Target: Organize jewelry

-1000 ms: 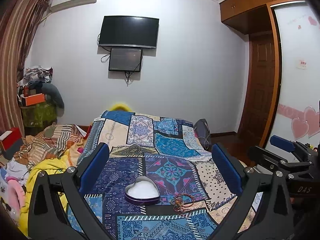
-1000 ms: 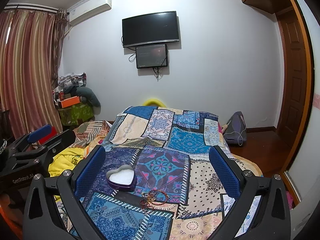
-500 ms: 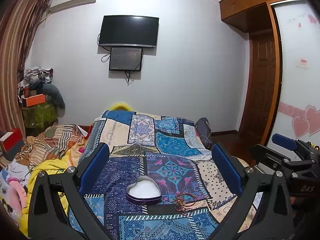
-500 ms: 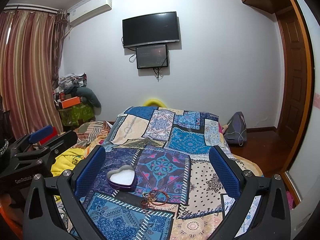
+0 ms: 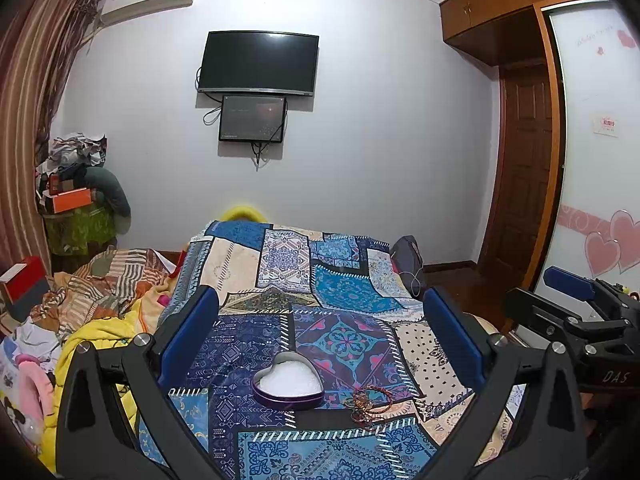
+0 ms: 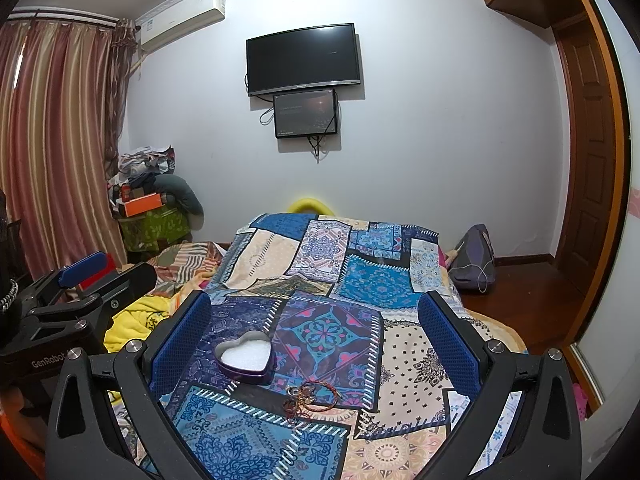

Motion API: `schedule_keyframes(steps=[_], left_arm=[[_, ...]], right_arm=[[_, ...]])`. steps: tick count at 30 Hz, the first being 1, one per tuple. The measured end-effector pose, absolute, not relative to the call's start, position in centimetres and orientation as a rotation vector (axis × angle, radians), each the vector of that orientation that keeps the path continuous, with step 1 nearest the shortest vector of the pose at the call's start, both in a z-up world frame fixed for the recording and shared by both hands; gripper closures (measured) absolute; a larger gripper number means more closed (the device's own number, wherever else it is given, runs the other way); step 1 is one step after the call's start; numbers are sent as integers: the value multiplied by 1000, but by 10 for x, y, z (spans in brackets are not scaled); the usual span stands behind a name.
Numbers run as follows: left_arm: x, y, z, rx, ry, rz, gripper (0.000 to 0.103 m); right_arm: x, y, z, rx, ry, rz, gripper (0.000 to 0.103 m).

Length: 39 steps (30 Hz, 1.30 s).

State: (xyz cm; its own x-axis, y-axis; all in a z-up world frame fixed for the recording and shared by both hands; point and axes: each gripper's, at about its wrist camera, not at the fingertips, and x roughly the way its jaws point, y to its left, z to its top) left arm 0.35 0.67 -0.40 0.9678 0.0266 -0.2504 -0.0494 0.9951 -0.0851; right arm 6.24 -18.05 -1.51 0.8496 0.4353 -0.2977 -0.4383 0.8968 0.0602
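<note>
1. Left gripper (image 5: 320,344), black frame with blue padded fingers (image 5: 188,332): spread wide, holding nothing, held above the bed. Judged a waiting posture, with no grasp begun.

2. Purple heart-shaped tin with white padded lining (image 5: 287,383): lid off, cavity facing up, sitting flat on the blue patchwork bedspread (image 5: 248,344). It shows no jewelry inside. It lies at about 6 o'clock from the left gripper's midpoint, between the fingers. Judged open so that pieces can be dropped in from above.

3. Tangle of copper-coloured and red corded bracelets (image 5: 366,399): on the bedspread just beside the tin, at its 4 o'clock. Whether it touches the rim cannot be told. It is not yet in the tin, so the task looks barely started.

4. Right gripper (image 6: 316,340), same build: wide apart and empty, with the tangle at its 6 o'clock.

View notes: the left wrist view alone shows the white wardrobe door with pink hearts (image 5: 600,248) and the right gripper's body at 3 o'clock. The right wrist view alone shows the striped red curtain (image 6: 52,140) in full, the left gripper's body at 9 o'clock, and the bracelets more nearly centred.
</note>
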Motion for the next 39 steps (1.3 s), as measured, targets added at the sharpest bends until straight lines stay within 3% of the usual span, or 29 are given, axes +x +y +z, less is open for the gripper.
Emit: schedule_keyframes(steps=[25,39], left_arm=[[12,3,-8,-72,276,41,0],[71,-3,-62,-16,510,25,0]], right_arm=[[72,-184,-20,-7,330,448,0],[122,-185,-84,-80,542,399,1]])
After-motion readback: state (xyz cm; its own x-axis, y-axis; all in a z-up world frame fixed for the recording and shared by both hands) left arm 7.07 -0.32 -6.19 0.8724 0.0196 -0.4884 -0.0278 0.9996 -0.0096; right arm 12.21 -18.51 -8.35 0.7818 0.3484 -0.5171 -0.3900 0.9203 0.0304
